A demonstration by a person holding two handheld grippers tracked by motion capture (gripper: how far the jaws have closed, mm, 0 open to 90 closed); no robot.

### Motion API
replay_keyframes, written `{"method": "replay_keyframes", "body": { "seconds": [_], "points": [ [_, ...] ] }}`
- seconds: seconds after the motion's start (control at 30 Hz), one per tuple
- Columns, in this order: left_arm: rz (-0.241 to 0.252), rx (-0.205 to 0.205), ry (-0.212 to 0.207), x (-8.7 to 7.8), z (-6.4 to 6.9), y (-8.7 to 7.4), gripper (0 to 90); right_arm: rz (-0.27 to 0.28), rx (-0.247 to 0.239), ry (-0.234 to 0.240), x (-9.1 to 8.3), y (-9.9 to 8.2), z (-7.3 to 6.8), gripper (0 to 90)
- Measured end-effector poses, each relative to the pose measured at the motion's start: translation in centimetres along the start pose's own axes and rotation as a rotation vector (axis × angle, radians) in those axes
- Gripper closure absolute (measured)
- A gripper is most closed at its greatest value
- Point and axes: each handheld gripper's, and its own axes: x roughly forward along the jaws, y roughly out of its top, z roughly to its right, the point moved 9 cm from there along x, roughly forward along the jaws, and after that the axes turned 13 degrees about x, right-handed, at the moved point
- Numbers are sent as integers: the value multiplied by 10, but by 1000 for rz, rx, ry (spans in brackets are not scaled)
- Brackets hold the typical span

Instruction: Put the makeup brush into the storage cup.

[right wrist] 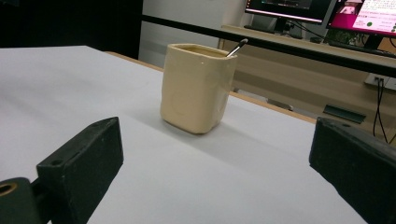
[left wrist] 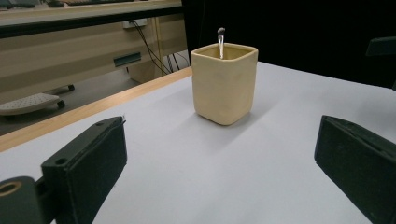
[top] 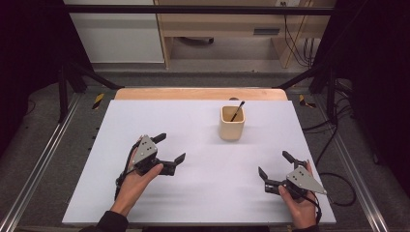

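Standing near table's (top: 145, 116) far edge, right of middle: cup (top: 232, 126), brush (top: 237, 111) inside. Left gripper (top: 170, 148), right gripper (top: 274, 166) near front edge, fingers open, holding nothing.

High view sits up above the near side of the table (top: 203, 188), looking forward and down over the whole top. The left gripper view rides low, just off the surface, facing the cream cup (left wrist: 224, 84) fairly close up. The right gripper view is just as low and faces the same cup (right wrist: 196, 88) from its other side, so all three share it.
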Motion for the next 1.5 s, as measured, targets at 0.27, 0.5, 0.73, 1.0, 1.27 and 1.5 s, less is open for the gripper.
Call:
{"method": "replay_keyframes", "body": {
  "seconds": [0.27,0.5,0.73,1.0,1.27,1.5],
  "points": [
    [6,3,20,-18,-7,-6,21,-2,-2,1,0,0,0,31],
    [21,-4,43,-34,-14,-8,22,-3,-5,1,0,-1,0,31],
    [17,13,51,-47,-16,-15,22,-4,-4,1,0,-1,-1,31],
    [13,11,70,-61,-21,-22,21,-6,-2,-1,0,-1,0,31],
    [28,8,106,-74,-29,-25,21,-5,-4,-2,0,-2,0,31],
    [39,2,129,-83,-34,-29,20,-8,-5,-3,0,-2,0,32]
  ]
}}
